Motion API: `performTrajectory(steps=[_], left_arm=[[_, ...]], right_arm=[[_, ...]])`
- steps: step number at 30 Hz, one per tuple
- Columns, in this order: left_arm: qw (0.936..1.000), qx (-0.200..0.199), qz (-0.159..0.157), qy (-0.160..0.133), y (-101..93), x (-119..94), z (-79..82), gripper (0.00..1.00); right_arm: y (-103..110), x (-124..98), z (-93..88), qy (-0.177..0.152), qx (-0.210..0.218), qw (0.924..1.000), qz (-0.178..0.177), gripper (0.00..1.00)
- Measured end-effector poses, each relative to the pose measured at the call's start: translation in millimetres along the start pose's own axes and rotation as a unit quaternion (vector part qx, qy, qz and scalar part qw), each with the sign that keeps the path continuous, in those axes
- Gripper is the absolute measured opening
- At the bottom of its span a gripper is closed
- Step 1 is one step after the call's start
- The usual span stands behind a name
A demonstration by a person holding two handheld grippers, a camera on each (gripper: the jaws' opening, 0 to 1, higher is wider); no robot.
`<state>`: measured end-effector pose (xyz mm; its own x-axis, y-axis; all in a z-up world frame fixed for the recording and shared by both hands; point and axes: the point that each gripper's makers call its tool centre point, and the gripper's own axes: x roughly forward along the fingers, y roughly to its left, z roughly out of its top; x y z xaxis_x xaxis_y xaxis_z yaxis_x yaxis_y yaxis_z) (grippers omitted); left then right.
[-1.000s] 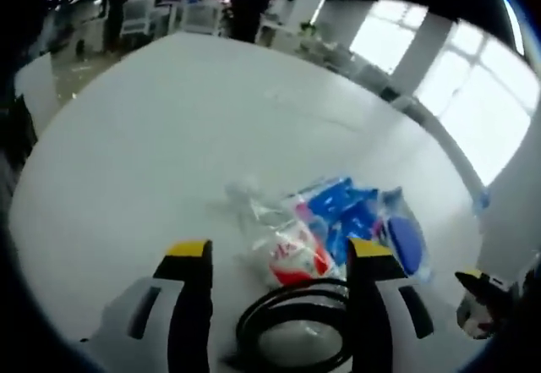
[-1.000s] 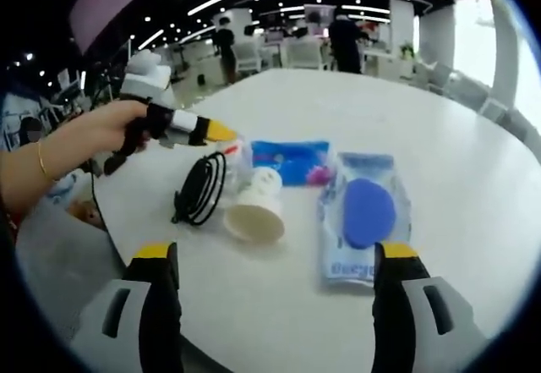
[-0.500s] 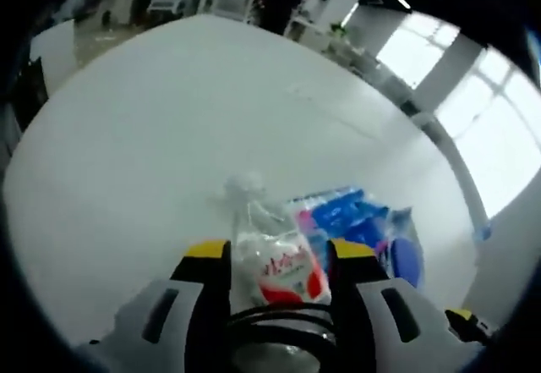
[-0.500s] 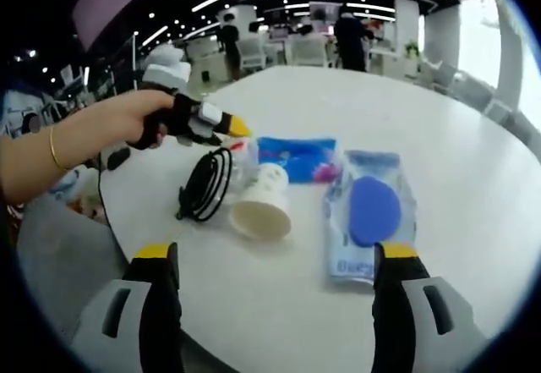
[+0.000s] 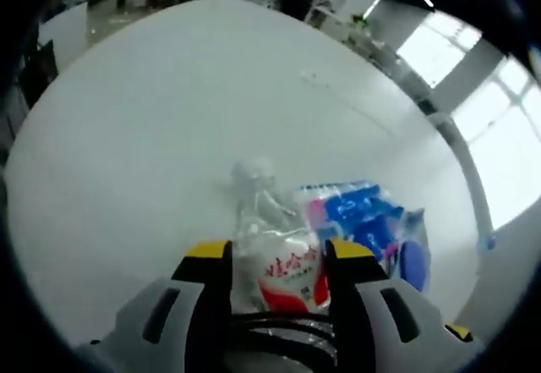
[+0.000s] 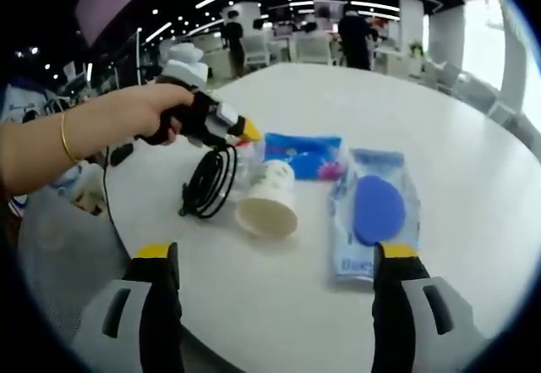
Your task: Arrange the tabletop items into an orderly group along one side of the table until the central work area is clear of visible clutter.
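Note:
A crumpled clear plastic bottle with a red label (image 5: pixel 276 263) lies between the jaws of my left gripper (image 5: pixel 279 259), which is shut on it. The right gripper view shows that left gripper (image 6: pixel 241 129) held in a hand, its tips at the bottle (image 6: pixel 246 157). A black coiled cable (image 6: pixel 207 183) lies just beside it, close under the left jaws (image 5: pixel 279 339). A paper cup (image 6: pixel 269 201) lies on its side. A blue tissue pack (image 6: pixel 303 155) and a clear bag holding a blue round pad (image 6: pixel 377 209) lie to the right. My right gripper (image 6: pixel 275 259) hangs open above the table's near edge.
The white round table (image 5: pixel 144 111) stretches bare beyond the cluster. Its left edge (image 6: pixel 127 212) drops off near the person's arm (image 6: pixel 76 136). Chairs and people stand far behind the table (image 6: pixel 338 35). The tissue pack (image 5: pixel 355 212) and pad bag (image 5: pixel 411 259) lie right of the left jaws.
My left gripper has gone forward over the cable, and its jaws have narrowed onto the bottle. The right gripper stays open and nearly still.

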<state>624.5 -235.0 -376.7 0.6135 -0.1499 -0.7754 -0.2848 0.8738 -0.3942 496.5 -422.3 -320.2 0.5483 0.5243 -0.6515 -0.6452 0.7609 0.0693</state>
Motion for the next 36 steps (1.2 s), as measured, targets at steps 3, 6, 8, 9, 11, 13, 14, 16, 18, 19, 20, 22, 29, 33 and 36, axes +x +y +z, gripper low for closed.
performTrajectory(steps=[3, 6, 8, 9, 11, 13, 14, 16, 18, 19, 20, 22, 29, 33, 36], left_arm=[[0.9998, 0.008, 0.0, -0.018, 0.1, -2, 5.3, 0.39], [0.9993, 0.022, -0.008, -0.03, -5.7, -6, 11.2, 0.34], [0.9983, 0.046, -0.002, -0.036, -3.6, -9, 15.3, 0.31], [0.9983, 0.045, -0.009, -0.037, -6.4, -10, 16.6, 0.3], [0.9977, 0.042, -0.015, -0.051, -7.3, -13, 23.6, 0.22], [0.9932, 0.063, -0.065, -0.073, -22.2, -29, 39.0, 0.0], [0.9947, 0.076, -0.044, -0.053, -14.2, -27, 36.1, 0.0], [0.9937, 0.101, -0.049, -0.003, -15.2, -23, 15.5, 0.0], [0.9956, 0.082, -0.035, -0.029, -13.8, -23, 21.8, 0.0], [0.996, 0.074, -0.035, -0.037, -13.7, -23, 22.3, 0.0], [0.9959, 0.075, -0.038, -0.036, -15.2, -25, 21.8, 0.0], [0.9955, 0.081, -0.037, -0.031, -16.3, -25, 20.7, 0.0], [0.9939, 0.099, -0.042, -0.023, -19.9, -23, 18.3, 0.0], [0.9933, 0.105, -0.044, -0.019, -23.7, -23, 19.5, 0.16], [0.9924, 0.118, -0.033, -0.015, -21.3, -22, 20.3, 0.3]], right_arm=[[0, 0, -0.2, 0.001, -0.001, 1.0, 0.0, 0.94], [0, 0, -0.9, 0.003, -0.001, 1.0, -0.001, 0.93], [0, 0, -1.0, 0.003, -0.001, 1.0, -0.001, 0.93], [0, 0, -1.0, 0.003, -0.002, 1.0, -0.001, 0.93], [0, 0, -1.3, 0.004, -0.003, 1.0, -0.001, 0.93], [1, 0, -1.4, 0.005, -0.004, 1.0, -0.001, 0.93], [1, 0, -1.6, 0.005, -0.006, 1.0, 0.0, 0.93], [3, 1, -1.7, 0.006, -0.008, 1.0, 0.002, 0.93], [4, 1, -1.5, 0.005, -0.011, 0.9999, 0.003, 0.93], [4, 1, -2.0, 0.007, -0.011, 0.9999, 0.004, 0.93], [4, 1, -3.1, 0.009, -0.011, 0.9999, 0.004, 0.93], [4, 1, -3.7, 0.01, -0.012, 0.9999, 0.003, 0.92], [3, 0, -3.2, 0.009, -0.01, 0.9999, 0.002, 0.92], [4, 0, -3.5, 0.011, -0.011, 0.9999, 0.005, 0.92], [4, 0, -3.9, 0.012, -0.011, 0.9999, 0.004, 0.92]])
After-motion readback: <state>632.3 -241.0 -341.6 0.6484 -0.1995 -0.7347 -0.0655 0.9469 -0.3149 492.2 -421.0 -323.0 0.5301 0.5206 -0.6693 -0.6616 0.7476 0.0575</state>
